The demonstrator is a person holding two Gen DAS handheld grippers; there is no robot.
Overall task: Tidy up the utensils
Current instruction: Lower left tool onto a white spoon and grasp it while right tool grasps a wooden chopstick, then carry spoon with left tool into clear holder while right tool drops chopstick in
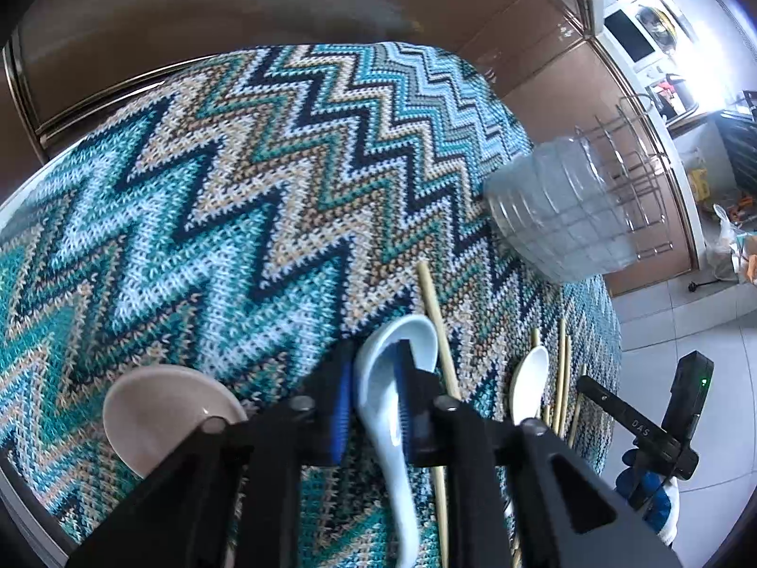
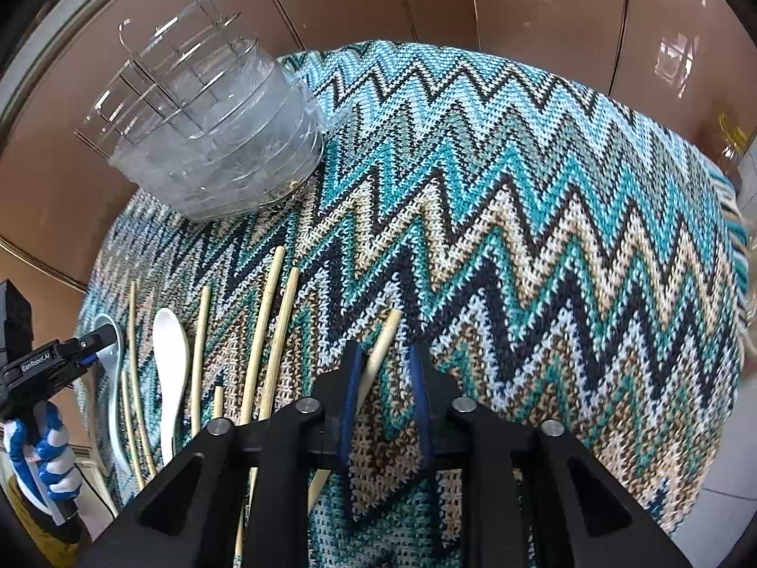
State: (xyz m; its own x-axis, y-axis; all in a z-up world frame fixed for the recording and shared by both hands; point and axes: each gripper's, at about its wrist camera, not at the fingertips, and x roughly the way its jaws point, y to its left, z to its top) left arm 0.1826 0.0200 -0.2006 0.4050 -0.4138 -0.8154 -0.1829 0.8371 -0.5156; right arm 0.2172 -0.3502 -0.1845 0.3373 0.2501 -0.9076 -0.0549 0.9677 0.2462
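**Both grippers closing on utensils beside the clear holder**

A zigzag-knit cloth [image 1: 236, 199] is covering the counter. A clear plastic holder [image 2: 222, 151], seemingly the sorting bin, is standing on it as the landmark.

Farthest left of the holder, a pink dish [image 1: 156, 412] is resting on the cloth. Next, the left gripper [image 1: 374, 402] is pointing steeply down, its fingers [image 1: 341, 407] clenching the pale blue soup spoon [image 1: 397, 355] across its bowl, probably ready to lift it.

Nearer the holder, a white spoon [image 2: 170, 359] and loose chopsticks [image 2: 265, 331] are lying in a row in front of it.

Right of that row, the right gripper [image 2: 385, 407] is angling down over one chopstick [image 2: 378, 355]. Its fingers are nearly shut; the stick is touching the left pad while the right one stands clear, so the grasp looks unfinished.
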